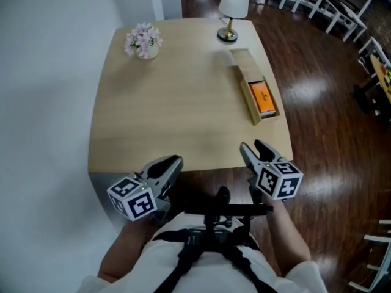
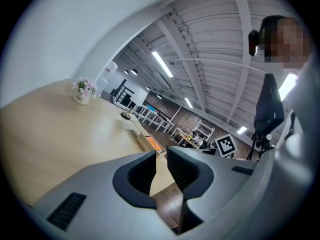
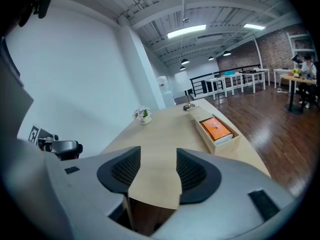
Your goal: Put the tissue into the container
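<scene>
A long wooden container [image 1: 251,108] lies along the right side of the table [image 1: 171,108]. An orange tissue pack [image 1: 263,97] rests inside its near end; the far end looks covered. The right gripper view shows the container [image 3: 206,134] and the pack [image 3: 217,128] ahead to the right. My left gripper [image 1: 173,162] hovers at the table's front edge, jaws a narrow gap apart, nothing between them [image 2: 161,156]. Over the front edge further right, my right gripper [image 1: 250,145] stands open and empty [image 3: 158,159], a short way in front of the container.
A small vase of pink flowers [image 1: 143,41] stands at the far left of the table, and a white-shaded lamp [image 1: 232,8] at the far right. A white wall runs along the left. Dark wooden floor [image 1: 324,102] lies to the right, with white chairs beyond.
</scene>
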{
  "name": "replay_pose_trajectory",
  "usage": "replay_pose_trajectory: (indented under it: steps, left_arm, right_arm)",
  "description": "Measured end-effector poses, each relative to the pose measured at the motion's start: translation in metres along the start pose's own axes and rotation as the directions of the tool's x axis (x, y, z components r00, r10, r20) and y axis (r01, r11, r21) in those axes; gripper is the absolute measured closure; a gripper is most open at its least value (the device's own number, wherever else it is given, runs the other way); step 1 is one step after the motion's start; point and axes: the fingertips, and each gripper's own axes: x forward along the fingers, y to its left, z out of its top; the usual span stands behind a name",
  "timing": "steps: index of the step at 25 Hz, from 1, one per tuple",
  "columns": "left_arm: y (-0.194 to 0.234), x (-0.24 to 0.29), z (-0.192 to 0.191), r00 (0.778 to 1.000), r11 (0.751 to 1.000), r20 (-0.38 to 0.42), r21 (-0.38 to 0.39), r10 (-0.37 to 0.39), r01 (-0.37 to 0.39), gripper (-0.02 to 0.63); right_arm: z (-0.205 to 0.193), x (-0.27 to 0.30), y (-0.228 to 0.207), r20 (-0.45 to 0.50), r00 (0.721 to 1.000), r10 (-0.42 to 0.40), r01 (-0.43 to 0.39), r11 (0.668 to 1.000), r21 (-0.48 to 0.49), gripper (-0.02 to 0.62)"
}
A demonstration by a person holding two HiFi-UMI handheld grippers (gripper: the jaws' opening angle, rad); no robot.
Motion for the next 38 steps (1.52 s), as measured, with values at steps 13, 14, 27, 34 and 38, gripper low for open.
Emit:
replay_pose_trajectory:
  steps: [13,14,27,34,38]
  left_arm:
    - [0.001,-0.024,-0.030,0.999,0.999,-0.030,-0.047,0.017,-0.019,0.538]
    - [0.000,-0.026,-0.032,0.999,0.999,-0.033,-0.046,0.013,-0.015,0.538]
    - [-0.055,-0.013,-0.056,0.999,0.998,-0.009,-0.045,0.047,-0.047,0.538]
    - [-0.100,0.017,-0.081,0.999,0.998,0.004,-0.044,0.051,-0.051,0.538]
    - [-0.123,0.030,-0.100,0.997,0.996,-0.001,-0.054,0.075,-0.075,0.538]
  right_arm:
    - [-0.034,-0.004,0.013,-0.052,0.999,0.013,-0.012,1.000,0.022,0.380]
    - [-0.037,-0.006,0.015,-0.052,0.999,0.014,-0.012,1.000,0.024,0.380]
    - [-0.041,-0.047,-0.002,-0.043,0.995,0.085,-0.085,0.996,-0.004,0.380]
    - [-0.049,-0.080,-0.045,-0.043,0.993,0.112,-0.112,0.994,-0.002,0.380]
    - [-0.056,-0.098,-0.063,-0.051,0.989,0.141,-0.141,0.990,-0.002,0.380]
